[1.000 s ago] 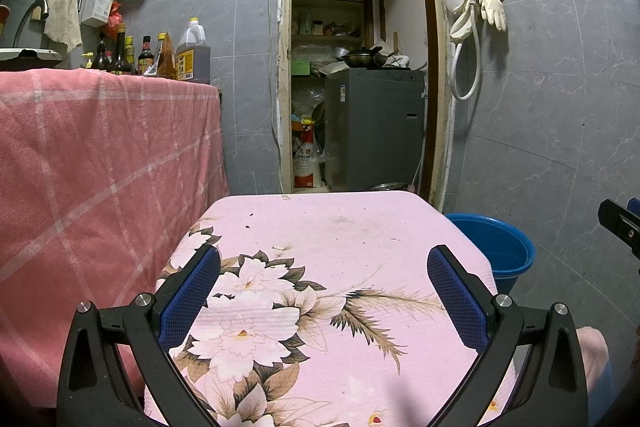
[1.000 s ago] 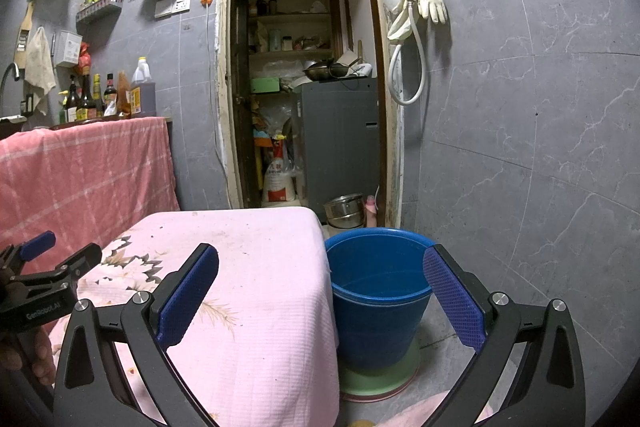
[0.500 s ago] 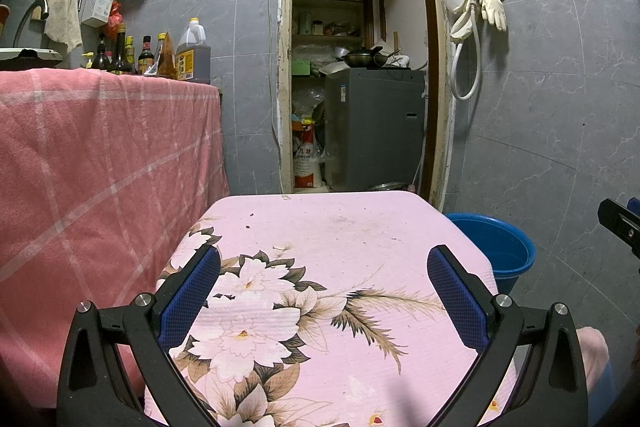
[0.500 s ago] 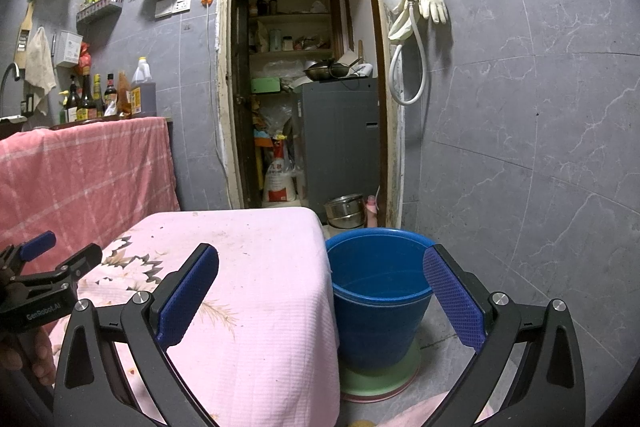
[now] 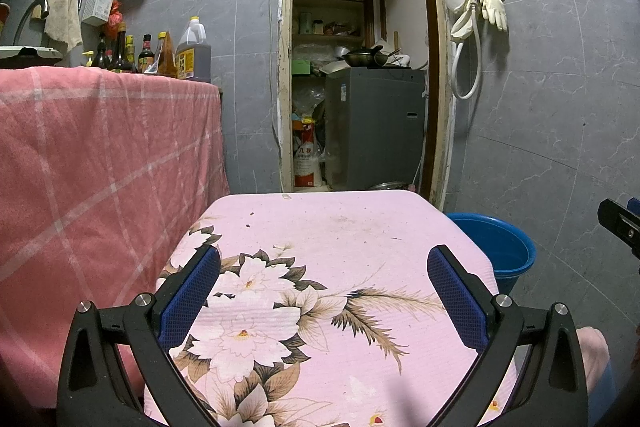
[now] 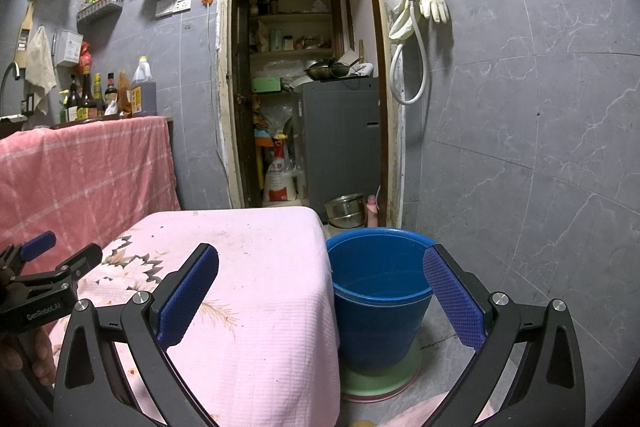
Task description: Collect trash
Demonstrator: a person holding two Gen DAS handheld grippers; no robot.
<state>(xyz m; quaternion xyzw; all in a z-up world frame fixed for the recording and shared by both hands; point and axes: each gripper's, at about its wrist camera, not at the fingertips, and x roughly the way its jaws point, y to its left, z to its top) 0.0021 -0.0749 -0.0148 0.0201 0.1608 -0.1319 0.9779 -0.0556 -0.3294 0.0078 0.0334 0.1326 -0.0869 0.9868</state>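
Your left gripper and right gripper hover spread and empty above the pink floral cloth-covered table. Its only visible trash, tiny pale scraps, looks light and flimsy; pinch low against the cloth, beside the round blue plastic bucket.

Home kitchen: sauce bottles, pantry shelves.

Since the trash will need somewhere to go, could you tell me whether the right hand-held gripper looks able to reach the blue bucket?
Probably yes: the right hand-held gripper is open, and the blue bucket stands uncovered beside the pink-covered table, with nothing between.
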